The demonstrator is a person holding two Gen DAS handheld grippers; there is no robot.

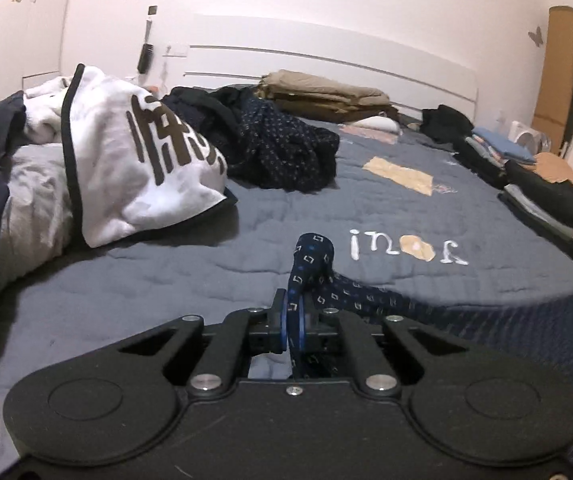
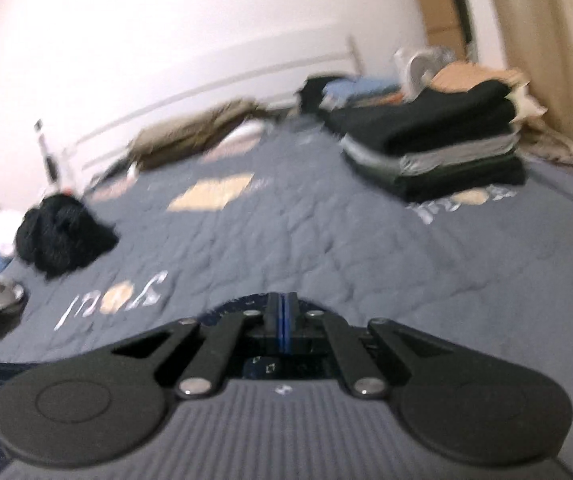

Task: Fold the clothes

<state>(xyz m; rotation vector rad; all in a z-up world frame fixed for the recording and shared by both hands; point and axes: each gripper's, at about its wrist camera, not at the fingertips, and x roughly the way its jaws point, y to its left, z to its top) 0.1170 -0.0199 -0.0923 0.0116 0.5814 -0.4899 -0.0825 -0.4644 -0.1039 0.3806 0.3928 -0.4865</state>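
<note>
- Left wrist view: the left gripper (image 1: 295,312) has its fingers clamped on a bunched fold of the navy patterned garment (image 1: 310,264), which rises above the tips and trails right across the grey quilted bed (image 1: 166,280).
- A white printed garment (image 1: 142,168) lies heaped at left; folded stacks (image 1: 558,204) line the right edge.
- Right wrist view, blurred: the right gripper (image 2: 282,316) has its fingers pressed together; navy patterned cloth shows under and behind them, but a grip cannot be told.
- A stack of folded dark clothes (image 2: 438,148) sits beyond, at right.
</note>
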